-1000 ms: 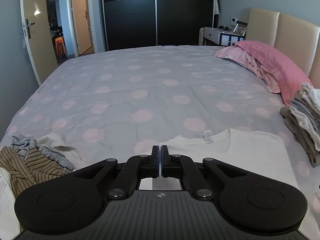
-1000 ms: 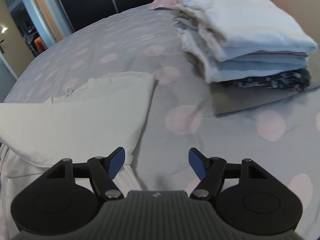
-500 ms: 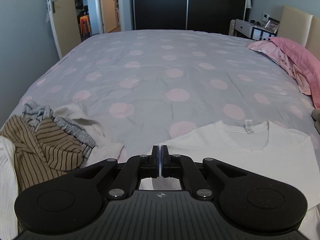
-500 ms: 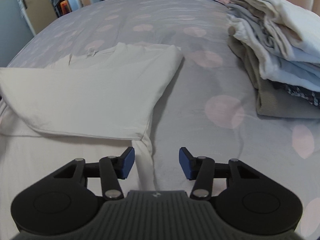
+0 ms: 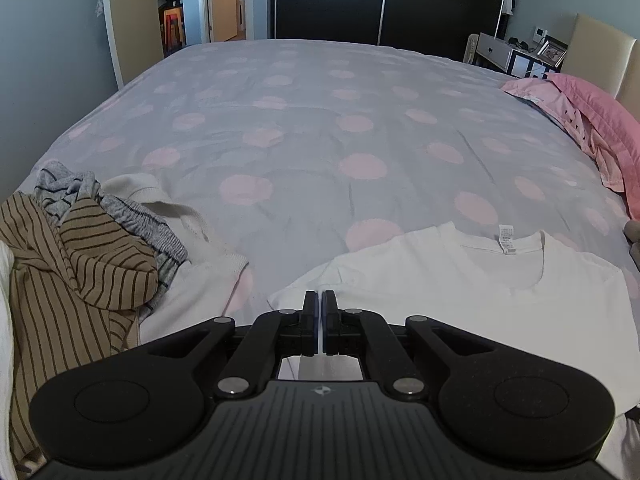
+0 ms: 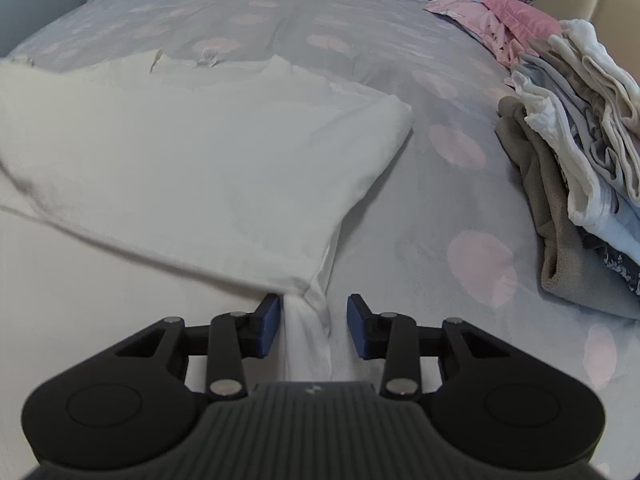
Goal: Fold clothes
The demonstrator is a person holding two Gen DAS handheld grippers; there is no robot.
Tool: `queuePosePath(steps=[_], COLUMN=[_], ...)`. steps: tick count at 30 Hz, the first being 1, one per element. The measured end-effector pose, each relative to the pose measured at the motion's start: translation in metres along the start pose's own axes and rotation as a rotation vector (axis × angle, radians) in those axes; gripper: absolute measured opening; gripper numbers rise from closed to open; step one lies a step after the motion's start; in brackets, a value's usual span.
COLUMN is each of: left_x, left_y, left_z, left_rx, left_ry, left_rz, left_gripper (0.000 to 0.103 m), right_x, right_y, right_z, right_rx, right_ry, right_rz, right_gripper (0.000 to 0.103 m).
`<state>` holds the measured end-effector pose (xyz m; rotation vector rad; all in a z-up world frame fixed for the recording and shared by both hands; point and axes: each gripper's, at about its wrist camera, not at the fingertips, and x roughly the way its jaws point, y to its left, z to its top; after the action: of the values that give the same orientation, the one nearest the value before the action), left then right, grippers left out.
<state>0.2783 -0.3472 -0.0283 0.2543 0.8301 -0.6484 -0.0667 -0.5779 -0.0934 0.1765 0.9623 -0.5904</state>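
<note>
I am folding a white T-shirt (image 6: 168, 152) that is lying flat on the bed (image 5: 320, 128), close to the near edge, with its neck and label pointing away from me. One side of it is already lying folded over the middle, so the first fold looks done. I think the other side and the bottom half are still waiting to be folded.

My right hand-held gripper (image 6: 312, 320) is sitting low over the near right edge of the shirt. Its jaws are closing, about half way in, and a ridge of white cloth is standing between the blue pads (image 6: 269, 322). The pads are not squeezing it yet.

My left hand-held gripper (image 5: 321, 312) is closed all the way. It is sitting at the left corner of the shirt, and a thin bit of white seems to be showing between its tips. I cannot tell for sure if it is pinching the cloth.

To the right of the shirt, a pile of folded clothes (image 6: 572, 152) is sitting on the bed, so that part of the job is finished. To the left, a messy heap (image 5: 80, 264) with a brown striped top, a grey piece and a cream piece is still waiting for me. Pink pillows (image 5: 592, 128) are lying at the head of the bed, well away from the shirt.
</note>
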Motion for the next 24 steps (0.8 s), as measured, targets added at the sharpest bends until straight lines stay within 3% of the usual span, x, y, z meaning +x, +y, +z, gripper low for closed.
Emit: queuePosePath(steps=[4, 6, 9, 13, 15, 19, 23, 24], left_x=[0.0, 0.0, 0.0, 0.014, 0.024, 0.025, 0.024, 0.024], left_y=[0.0, 0.0, -0.004, -0.008, -0.004, -0.004, -0.001, -0.001], left_z=[0.0, 0.0, 0.0, -0.002, -0.006, -0.013, -0.014, -0.014], left_rx=[-0.008, -0.023, -0.028, 0.003, -0.015, 0.017, 0.024, 0.025], left_ry=[-0.001, -0.003, -0.005, 0.045, 0.084, 0.088, 0.091, 0.091], left_rz=[0.004, 0.002, -0.014, 0.033, 0.035, 0.023, 0.008, 0.003], left_gripper=[0.0, 0.0, 0.0, 0.0, 0.0, 0.0, 0.0, 0.0], right_x=[0.003, 0.002, -0.004, 0.003, 0.011, 0.011, -0.001, -0.006], right_y=[-0.006, -0.008, -0.015, -0.031, -0.037, -0.037, -0.048, -0.051], right_z=[0.006, 0.008, 0.011, 0.005, -0.001, 0.0, 0.009, 0.01], right_rx=[0.07, 0.062, 0.051, 0.079, 0.108, 0.088, 0.097, 0.097], right_ry=[-0.044, -0.057, -0.09, -0.004, 0.044, 0.096, 0.193, 0.208], right_rz=[-0.04, -0.099, -0.193, -0.187, -0.146, -0.117, -0.083, -0.083], right_gripper=[0.039, 0.024, 0.021, 0.02, 0.017, 0.017, 0.019, 0.025])
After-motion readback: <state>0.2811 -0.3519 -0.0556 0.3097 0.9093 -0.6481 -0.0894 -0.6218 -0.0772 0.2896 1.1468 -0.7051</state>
